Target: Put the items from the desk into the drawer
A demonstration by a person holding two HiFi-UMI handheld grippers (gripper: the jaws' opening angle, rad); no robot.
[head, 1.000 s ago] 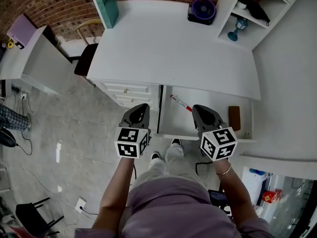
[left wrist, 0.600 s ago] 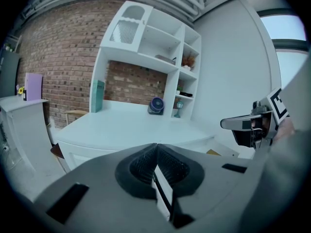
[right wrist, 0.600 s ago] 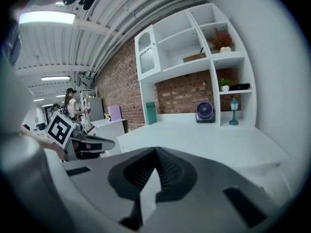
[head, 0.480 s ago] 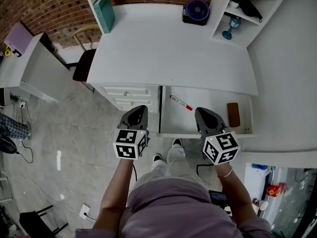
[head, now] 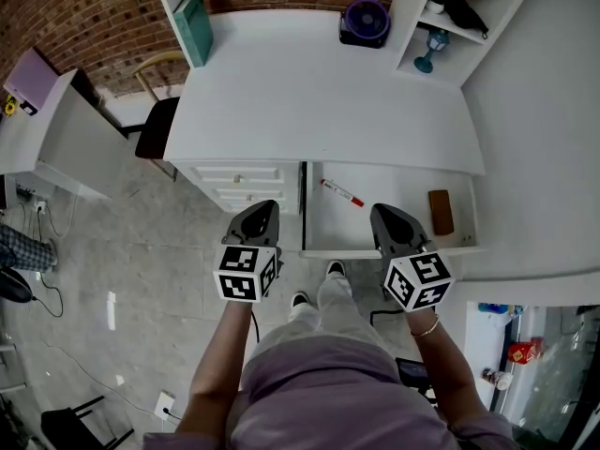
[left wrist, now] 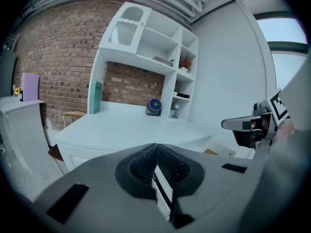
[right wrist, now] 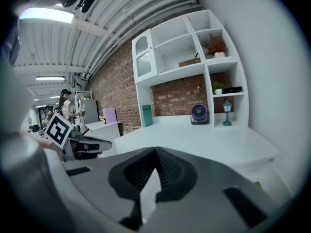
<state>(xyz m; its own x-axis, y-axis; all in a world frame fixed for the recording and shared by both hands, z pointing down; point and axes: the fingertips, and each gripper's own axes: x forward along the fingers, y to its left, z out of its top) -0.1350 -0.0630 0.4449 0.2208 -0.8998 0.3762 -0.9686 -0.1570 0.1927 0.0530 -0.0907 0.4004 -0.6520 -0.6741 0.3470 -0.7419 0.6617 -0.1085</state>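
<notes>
The white desk (head: 309, 92) has its drawer (head: 398, 181) pulled open below the front edge. Inside lie a red-and-white marker (head: 342, 193) and a brown block (head: 441, 212). My left gripper (head: 266, 206) hovers in front of the desk's fixed drawers, left of the open drawer, shut and empty. My right gripper (head: 382, 212) hangs over the open drawer's front part, also shut with nothing in it. In the left gripper view my jaws (left wrist: 156, 155) meet. The right gripper view shows its jaws (right wrist: 155, 160) closed too.
A purple fan (head: 366, 19) and a teal book (head: 195, 26) stand at the desk's back. A shelf unit (head: 441, 26) with a blue lamp (head: 431, 50) rises at the right. A dark chair (head: 155, 127) and a second white desk (head: 66, 125) stand to the left.
My right gripper has drawn back slightly toward the person. The left gripper has kept its place. Both stay shut.
</notes>
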